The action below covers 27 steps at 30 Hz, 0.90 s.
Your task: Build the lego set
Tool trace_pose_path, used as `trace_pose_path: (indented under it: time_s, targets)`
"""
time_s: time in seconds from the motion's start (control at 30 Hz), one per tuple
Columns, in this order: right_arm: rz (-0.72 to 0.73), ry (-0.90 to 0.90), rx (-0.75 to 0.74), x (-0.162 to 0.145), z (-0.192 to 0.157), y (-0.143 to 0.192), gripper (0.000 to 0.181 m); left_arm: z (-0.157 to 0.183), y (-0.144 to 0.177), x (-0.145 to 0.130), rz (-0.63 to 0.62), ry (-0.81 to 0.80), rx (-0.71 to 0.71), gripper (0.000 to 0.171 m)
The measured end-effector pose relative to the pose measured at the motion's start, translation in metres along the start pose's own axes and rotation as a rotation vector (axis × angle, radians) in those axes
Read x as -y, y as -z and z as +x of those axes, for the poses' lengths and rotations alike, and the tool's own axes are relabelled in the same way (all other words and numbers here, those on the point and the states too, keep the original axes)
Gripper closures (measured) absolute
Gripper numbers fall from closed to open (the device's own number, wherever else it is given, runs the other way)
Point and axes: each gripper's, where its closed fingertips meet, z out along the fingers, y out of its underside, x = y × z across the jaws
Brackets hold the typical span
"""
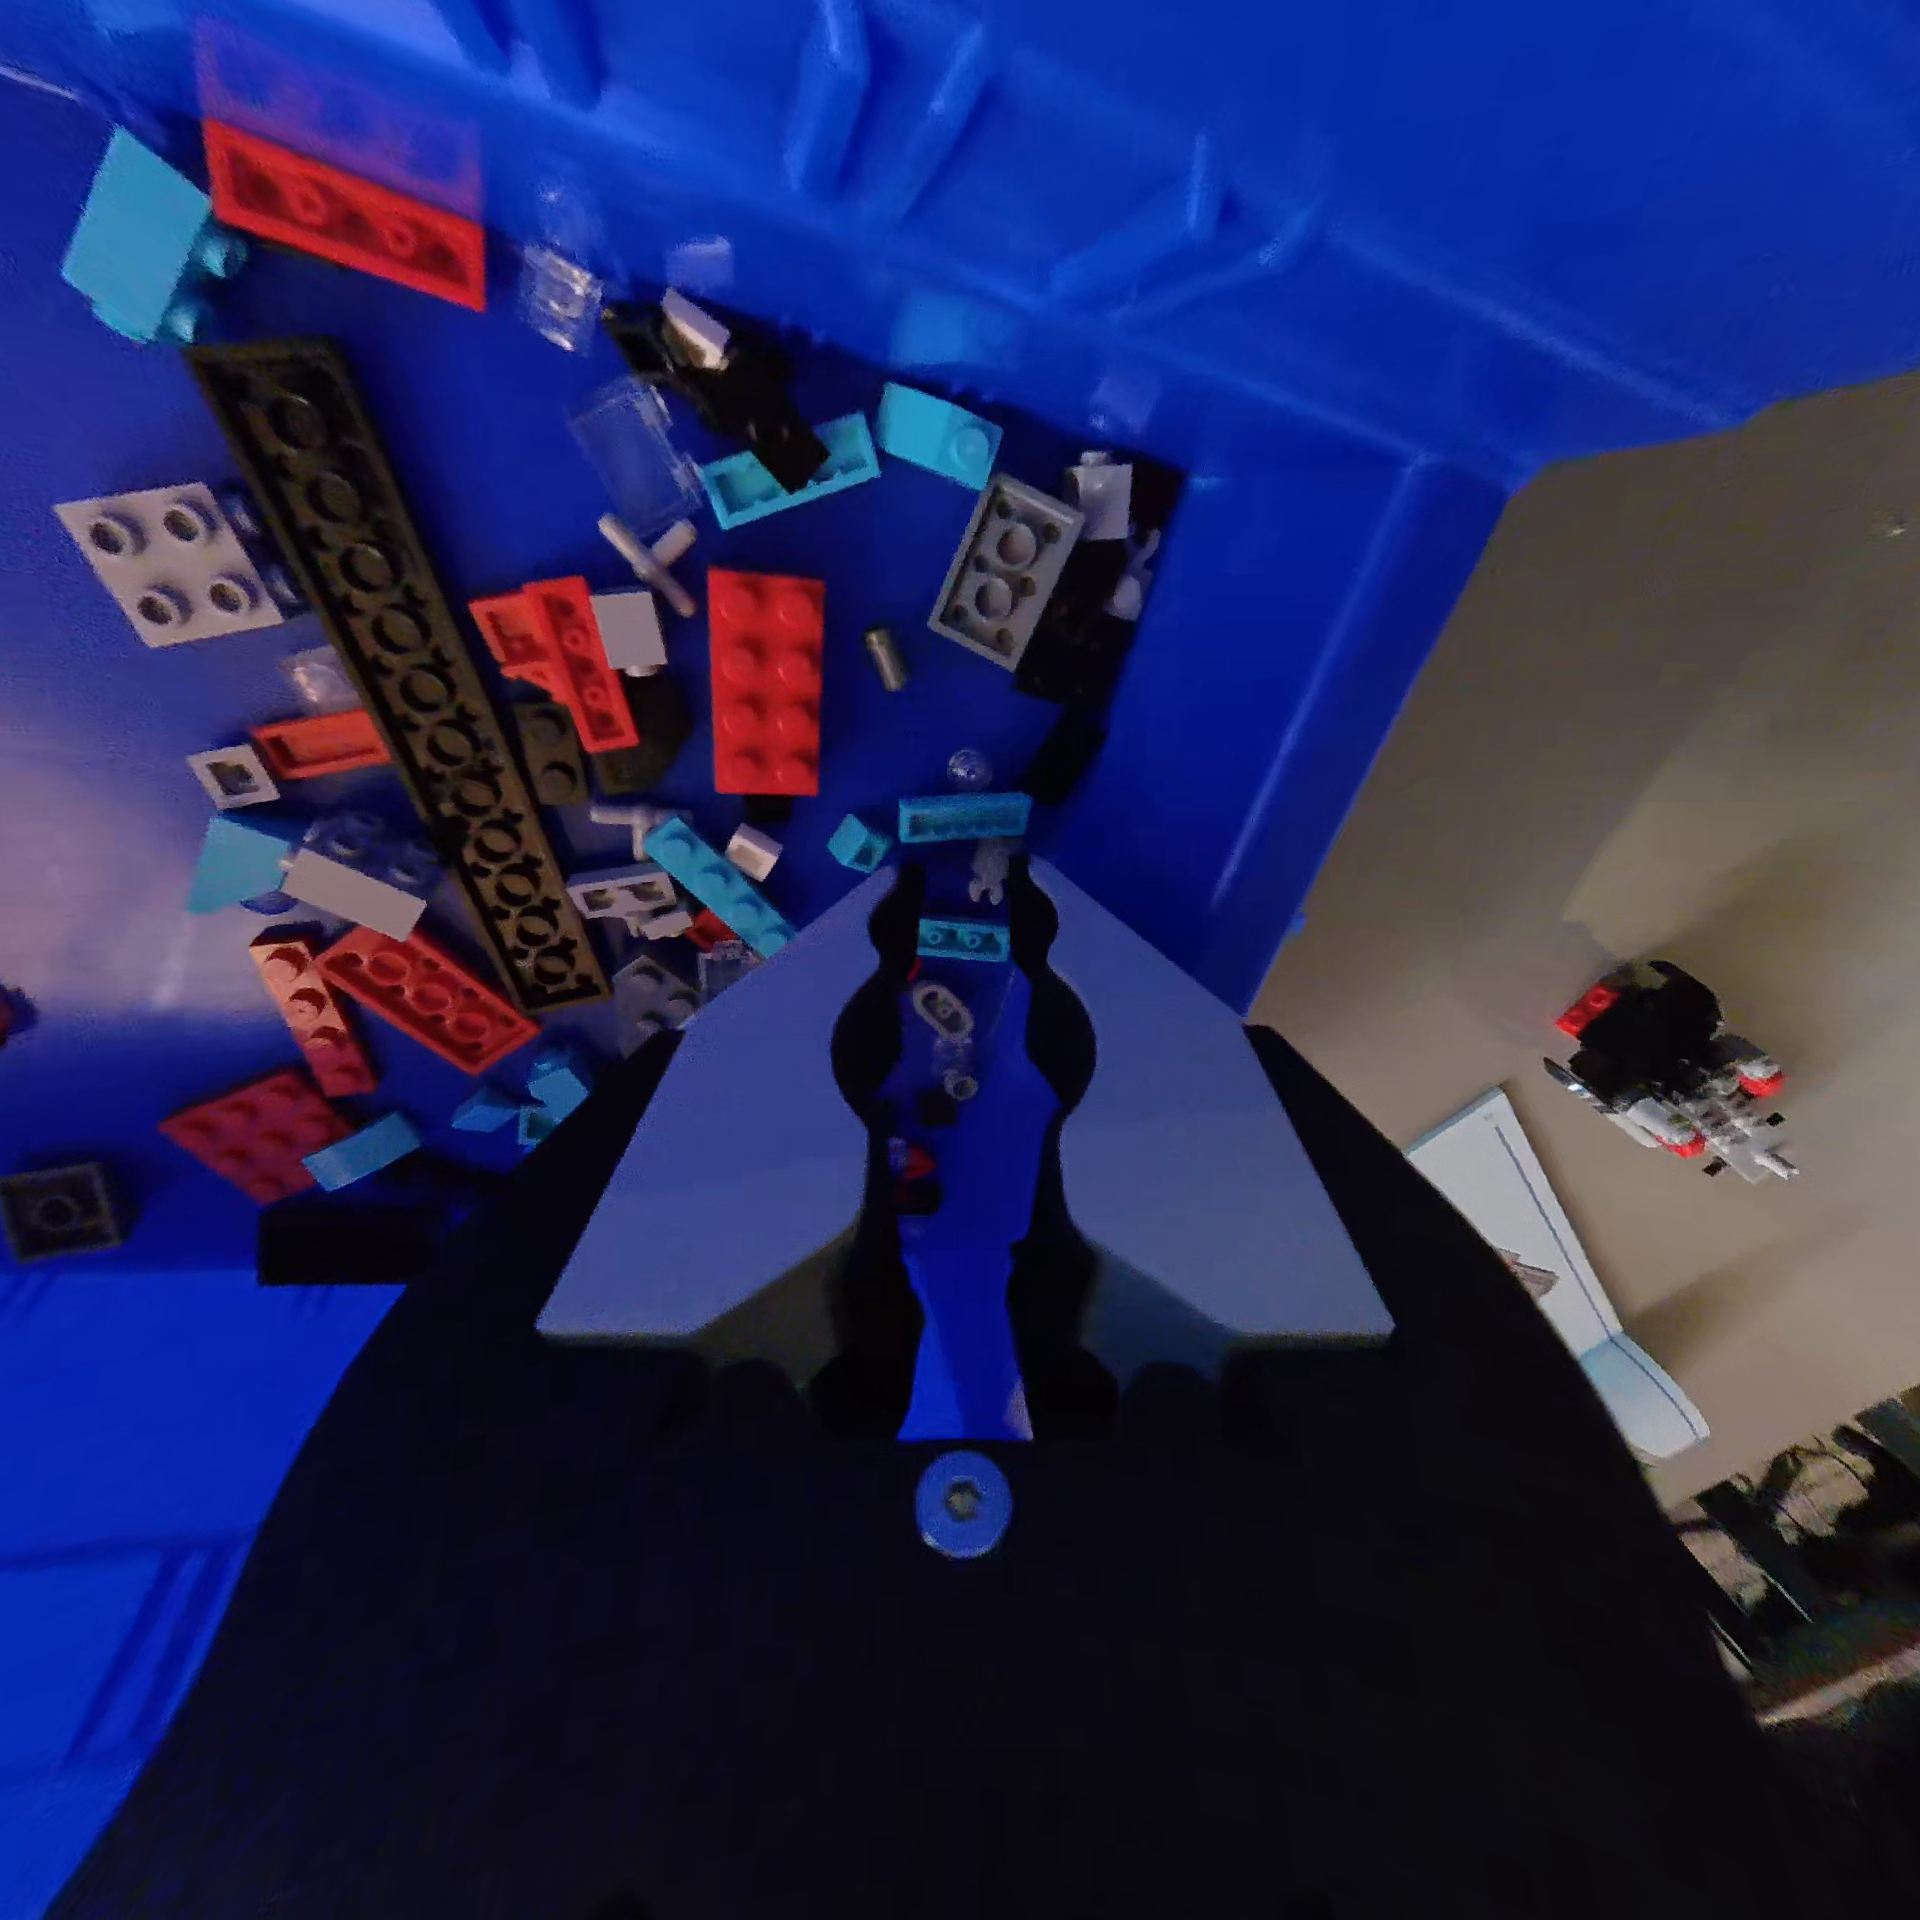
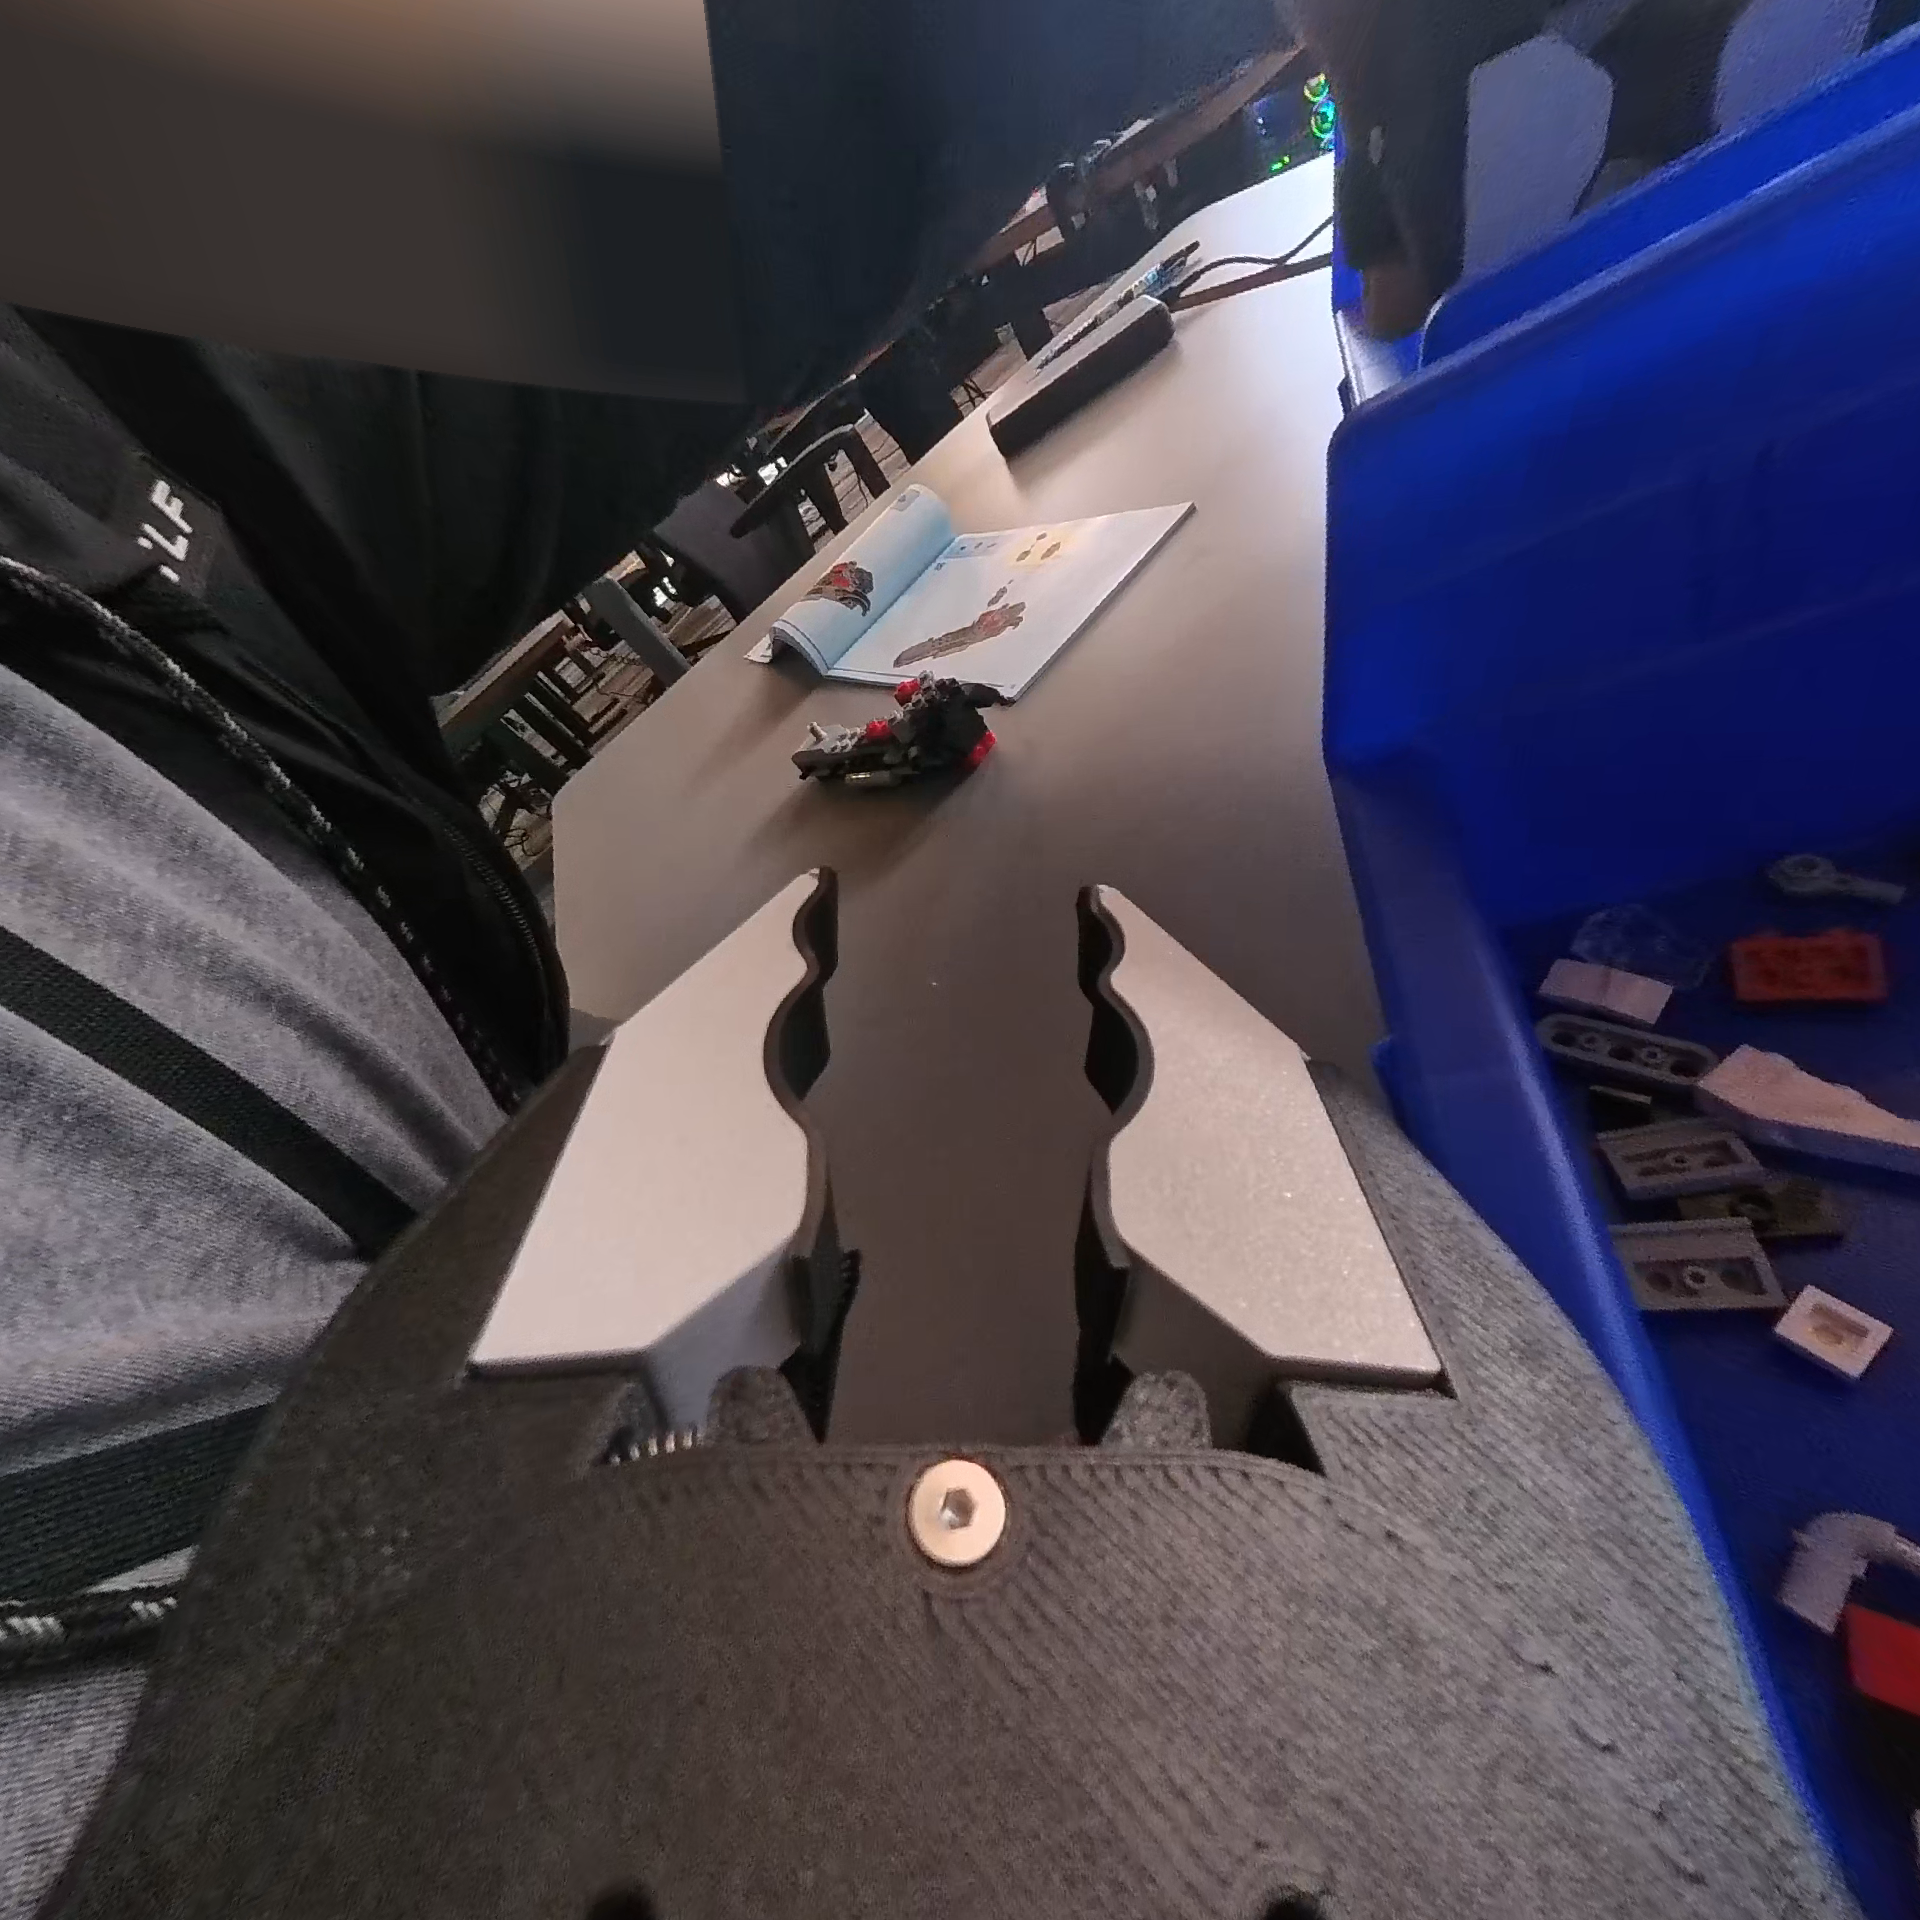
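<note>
In the left wrist view my left gripper is down inside a blue bin over a pile of loose bricks. Its jaws stand a narrow gap apart. A small teal plate shows in that gap; I cannot tell if the fingers touch it. A long black plate and a red 2x4 brick lie further in. My right gripper is open and empty, low over the grey table. The partly built black, red and grey model stands ahead of it and also shows in the left wrist view.
An open instruction booklet lies just behind the model. The blue bin's wall rises close on the right of my right gripper, with grey and red pieces inside. A person's torso is close on the left. A black box lies farther back. Tip to tip, the grippers are about 20 centimetres apart. From my left tips it is roughly 5 centimetres to the red 2x4 brick; from my right, 20 centimetres.
</note>
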Motion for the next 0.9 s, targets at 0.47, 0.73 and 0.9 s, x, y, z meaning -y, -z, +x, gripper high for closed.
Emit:
trace_pose_path:
  time_s: [0.47,0.73,0.9]
  targets:
    - [0.006,-0.002,-0.001,0.001,0.000,0.001,0.134,0.001,-0.002,0.001,0.011,-0.083,0.054,0.160]
    - [0.005,-0.003,0.000,0.001,0.000,0.001,0.134,-0.004,0.005,0.004,0.087,-0.045,0.120,0.165]
    - [0.008,-0.004,-0.002,0.001,0.001,0.001,0.134,0.009,0.055,0.023,0.345,0.040,0.177,0.165]
